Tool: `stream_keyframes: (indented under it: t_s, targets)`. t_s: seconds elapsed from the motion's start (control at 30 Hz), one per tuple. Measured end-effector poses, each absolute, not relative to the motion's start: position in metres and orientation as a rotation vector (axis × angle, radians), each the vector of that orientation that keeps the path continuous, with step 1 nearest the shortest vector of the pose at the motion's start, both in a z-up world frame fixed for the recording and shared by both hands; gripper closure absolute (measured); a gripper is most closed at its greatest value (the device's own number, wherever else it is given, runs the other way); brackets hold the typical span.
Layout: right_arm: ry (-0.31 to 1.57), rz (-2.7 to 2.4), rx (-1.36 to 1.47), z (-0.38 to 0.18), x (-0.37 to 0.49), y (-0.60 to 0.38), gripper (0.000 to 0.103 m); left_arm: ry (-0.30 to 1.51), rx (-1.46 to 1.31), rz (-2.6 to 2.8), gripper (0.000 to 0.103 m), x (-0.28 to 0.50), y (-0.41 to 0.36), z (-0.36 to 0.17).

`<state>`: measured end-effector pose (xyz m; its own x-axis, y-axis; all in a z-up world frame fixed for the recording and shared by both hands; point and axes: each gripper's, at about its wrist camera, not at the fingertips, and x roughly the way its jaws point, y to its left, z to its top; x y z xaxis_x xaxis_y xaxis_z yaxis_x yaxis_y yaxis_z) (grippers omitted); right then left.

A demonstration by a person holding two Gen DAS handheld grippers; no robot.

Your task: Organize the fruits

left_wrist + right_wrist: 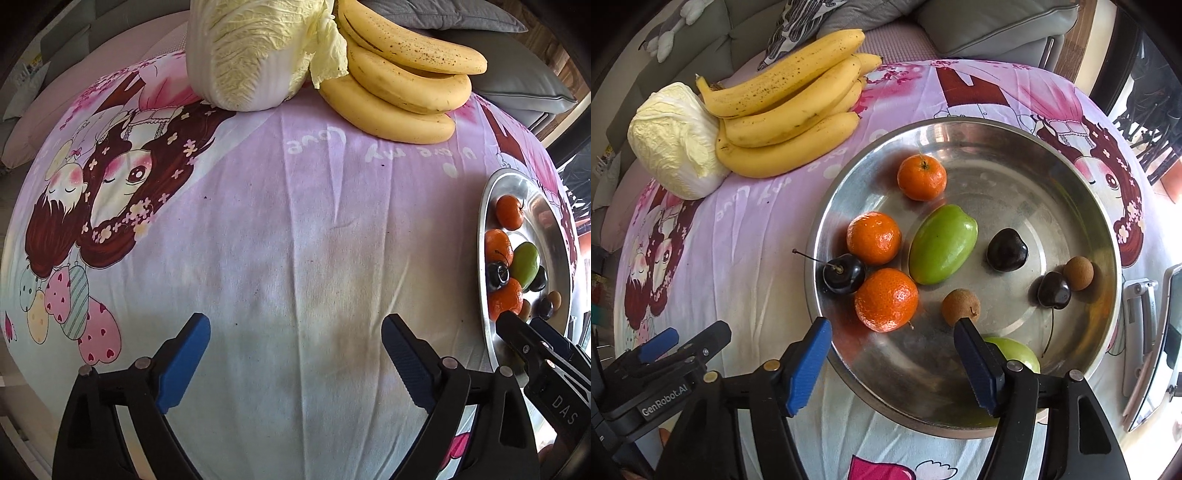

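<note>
Steel round tray (pixel 1082 206) on pink cartoon cloth holds three mandarins (pixel 874 238), one far, two near-left touching. A dark cherry (pixel 844 273) with stem leans on those two. Green oblong fruit (pixel 942 244) lies mid-tray, second green one (pixel 1015 354) at near rim. Two more cherries, two brown longans (pixel 960 307) right. Banana bunch (pixel 786 110) lies far left off the tray.

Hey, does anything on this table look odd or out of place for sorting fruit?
Yes: a napa cabbage, a vegetable, sits beside the banana bunch at the far edge of the tablecloth. Both lie outside the steel bowl holding the small fruit. One cherry's stem pokes over the bowl's rim. Nothing looks spilled or damaged.
</note>
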<state>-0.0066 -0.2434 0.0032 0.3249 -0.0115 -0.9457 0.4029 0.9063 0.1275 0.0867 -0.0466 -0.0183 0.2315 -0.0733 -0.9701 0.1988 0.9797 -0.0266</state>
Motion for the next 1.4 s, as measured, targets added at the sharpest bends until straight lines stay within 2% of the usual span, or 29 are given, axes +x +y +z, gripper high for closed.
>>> stream_keyframes:
  t_s: [0.13,0.3,0.83,1.4]
  targets:
    - [1.209,-0.284,0.374,0.002,-0.009,-0.242,0.022,1.328,0.093,-0.191,0.008,0.082,-0.036,-0.021]
    - [1.206,-0.261,0.392,-0.003,-0.011,-0.237,0.0,1.314,0.095,-0.187,0.008,0.074,-0.026,-0.025]
    - [1.185,-0.308,0.308,0.006,-0.022,-0.219,0.0,1.247,0.154,-0.084,0.008,0.027,0.008,-0.013]
    - [1.188,-0.357,0.258,0.005,-0.042,-0.208,0.0,1.25,0.182,-0.098,0.008,0.02,-0.002,-0.01]
